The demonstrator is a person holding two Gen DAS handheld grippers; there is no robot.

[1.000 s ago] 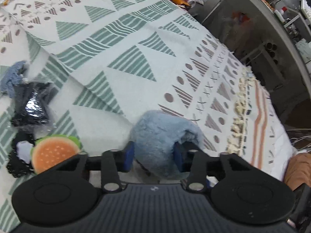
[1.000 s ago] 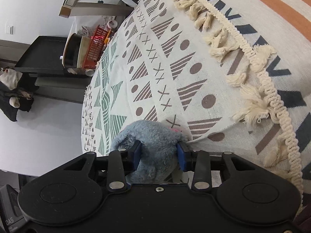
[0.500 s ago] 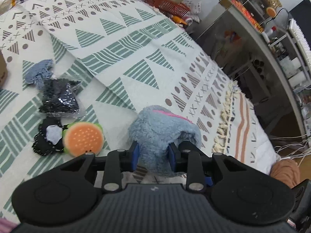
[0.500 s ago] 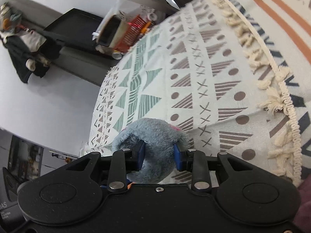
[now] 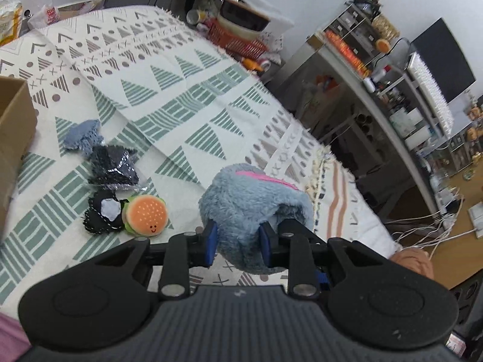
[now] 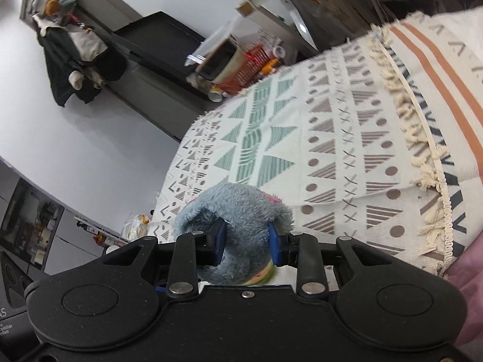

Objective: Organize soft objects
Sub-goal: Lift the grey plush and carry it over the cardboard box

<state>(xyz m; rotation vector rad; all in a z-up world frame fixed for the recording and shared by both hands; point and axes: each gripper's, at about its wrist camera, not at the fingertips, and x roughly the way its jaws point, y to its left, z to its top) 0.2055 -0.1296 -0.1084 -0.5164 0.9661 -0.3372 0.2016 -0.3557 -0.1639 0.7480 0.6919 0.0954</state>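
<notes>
A fluffy grey-blue plush item [image 5: 241, 208] with a pink stripe hangs above the patterned blanket [image 5: 181, 99]. My left gripper [image 5: 237, 242] is shut on one side of it. My right gripper [image 6: 246, 242] is shut on the same plush item [image 6: 241, 211] from another side. To the left on the blanket lie a burger plush [image 5: 146, 214], a black-and-white felt piece [image 5: 104, 212], a dark sparkly pouch [image 5: 113, 166] and a blue-grey felt piece [image 5: 83, 132].
A cardboard box [image 5: 13, 126] stands at the left edge. Beyond the bed are a red basket [image 5: 238, 39] with clutter and metal shelving [image 5: 377, 69]. The blanket's fringed edge [image 6: 422, 138] runs along the right. Cables [image 5: 422, 226] lie on the floor.
Both grippers have lifted the grey-blue plush item up off the blanket. The views have tilted up, so more of the room and the cardboard box show.
</notes>
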